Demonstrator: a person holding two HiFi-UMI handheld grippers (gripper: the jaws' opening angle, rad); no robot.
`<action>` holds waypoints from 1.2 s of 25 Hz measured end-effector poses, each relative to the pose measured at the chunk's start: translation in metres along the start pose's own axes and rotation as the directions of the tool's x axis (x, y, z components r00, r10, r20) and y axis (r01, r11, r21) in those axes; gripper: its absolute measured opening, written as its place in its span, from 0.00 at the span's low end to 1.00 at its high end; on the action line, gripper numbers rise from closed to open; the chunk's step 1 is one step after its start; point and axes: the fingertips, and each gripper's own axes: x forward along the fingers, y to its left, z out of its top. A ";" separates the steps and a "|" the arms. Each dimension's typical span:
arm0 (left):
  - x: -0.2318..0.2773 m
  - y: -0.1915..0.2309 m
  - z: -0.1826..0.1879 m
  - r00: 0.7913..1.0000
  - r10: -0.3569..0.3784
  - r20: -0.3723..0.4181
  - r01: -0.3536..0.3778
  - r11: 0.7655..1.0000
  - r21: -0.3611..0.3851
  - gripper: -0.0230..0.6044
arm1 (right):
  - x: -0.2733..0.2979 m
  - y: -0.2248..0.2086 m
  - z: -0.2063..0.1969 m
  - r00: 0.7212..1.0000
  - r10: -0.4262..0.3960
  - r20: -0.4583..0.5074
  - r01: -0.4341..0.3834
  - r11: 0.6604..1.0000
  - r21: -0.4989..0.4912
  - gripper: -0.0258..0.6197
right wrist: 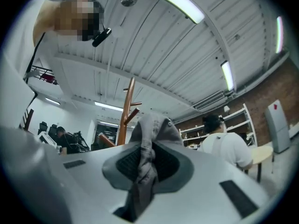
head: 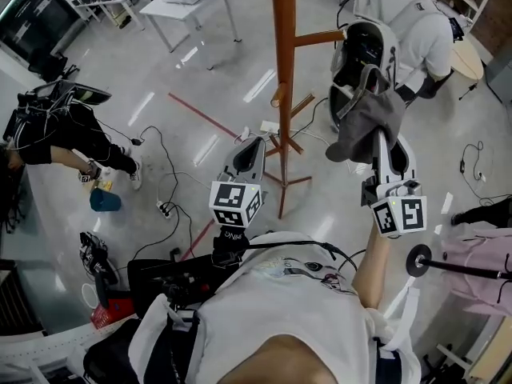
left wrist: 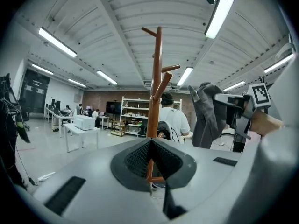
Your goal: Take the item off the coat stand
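The brown wooden coat stand [head: 282, 70] rises in the middle of the head view, and it also shows in the left gripper view [left wrist: 157, 78] and the right gripper view [right wrist: 125, 111]. A grey cap [head: 364, 117] hangs to the right of the stand, apart from its pegs. My right gripper [head: 376, 134] is shut on it. In the right gripper view the grey fabric [right wrist: 152, 129] is pinched between the pads of that gripper [right wrist: 144, 164]. My left gripper [head: 256, 141] points at the stand's pole from the near side, shut with nothing in it [left wrist: 150, 160].
A person in a white shirt [head: 404, 22] bends over just behind the cap. A white table [head: 188, 6] stands at the far left, with cables and a power strip [head: 164, 208] on the floor. A red tape line [head: 204, 117] crosses the floor. Pink fabric [head: 480, 254] lies at the right.
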 end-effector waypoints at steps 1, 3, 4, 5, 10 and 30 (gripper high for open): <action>0.001 -0.003 0.002 1.000 -0.007 0.004 0.007 1.000 -0.002 0.04 | -0.003 0.004 -0.008 1.000 -0.018 -0.013 0.018 1.000 -0.010 0.12; 0.004 -0.007 0.006 1.000 -0.015 0.010 0.015 1.000 0.002 0.04 | -0.009 0.010 -0.021 0.998 -0.044 -0.036 0.043 0.999 -0.021 0.12; 0.005 -0.008 0.008 1.000 -0.016 0.013 0.016 1.000 0.004 0.04 | -0.010 0.013 -0.027 0.998 -0.050 -0.048 0.049 0.999 -0.022 0.12; 0.006 -0.008 0.010 1.000 -0.016 0.018 0.016 1.000 0.005 0.04 | -0.011 0.016 -0.032 0.997 -0.053 -0.058 0.052 0.998 -0.020 0.11; 0.009 -0.007 0.014 1.000 -0.011 0.024 0.011 1.000 0.002 0.04 | -0.016 0.027 -0.054 0.995 -0.046 -0.094 0.045 0.999 -0.011 0.12; 0.012 -0.010 0.016 1.000 -0.013 0.029 0.012 1.000 0.006 0.04 | -0.010 0.047 -0.062 0.994 -0.005 -0.108 0.001 0.999 -0.032 0.11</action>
